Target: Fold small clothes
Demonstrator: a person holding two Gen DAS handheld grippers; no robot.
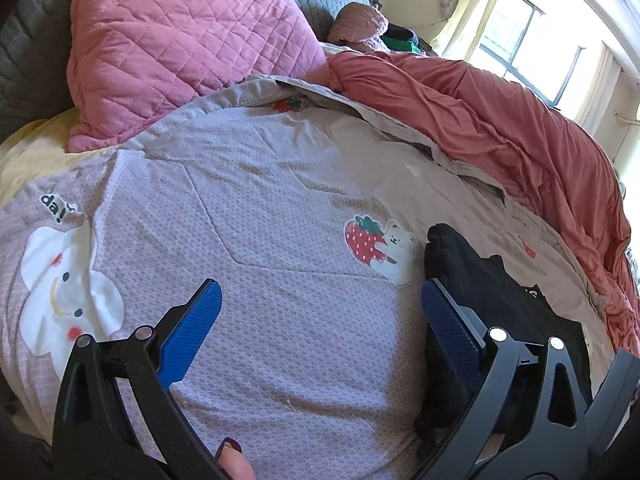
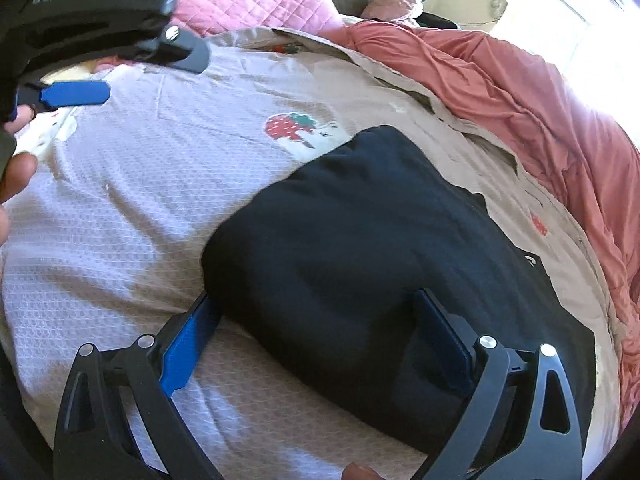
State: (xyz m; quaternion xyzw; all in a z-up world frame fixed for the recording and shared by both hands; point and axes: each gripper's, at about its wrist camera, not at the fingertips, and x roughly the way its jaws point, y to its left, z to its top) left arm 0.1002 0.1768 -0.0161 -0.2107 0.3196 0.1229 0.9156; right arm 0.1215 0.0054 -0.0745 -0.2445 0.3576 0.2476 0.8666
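Surface: a bed spread with a pale grey-lilac quilt [image 1: 280, 208], its top stitched in a fine repeating texture and printed with a strawberry-and-bear picture [image 1: 378, 249], a white smiling cloud face [image 1: 64, 288] and a smaller strawberry [image 1: 287, 104] farther up
Bedding around: a quilted pink pillow [image 1: 180, 40] lies at the head end on the quilt's upper edge; a rumpled salmon duvet [image 1: 520, 128] is heaped along the right side, overlapping the quilt's beige border; grey quilted padding [image 1: 32, 60] rises behind the pillow; a yellow sheet [image 1: 24, 156] shows at the left edge
Room: a bright window with dark frames [image 1: 532, 44] and pale curtains stands beyond the bed; a small heap of clothes [image 1: 360, 24] sits at the far end
Task's thing: a black folded garment [image 2: 360, 248] lies flat on the quilt, right of the strawberry print and just touching its lower corner in the right wrist view
Left gripper [image 1: 320, 320]: blue-padded fingers spread wide over bare quilt, holding nothing; the right finger sits beside the garment's left edge
Right gripper [image 2: 316, 332]: fingers spread, the garment's near edge between them; whether the pads touch the cloth I cannot tell
Person: a fingertip [image 1: 234, 460] with dark nail polish shows at the bottom edge
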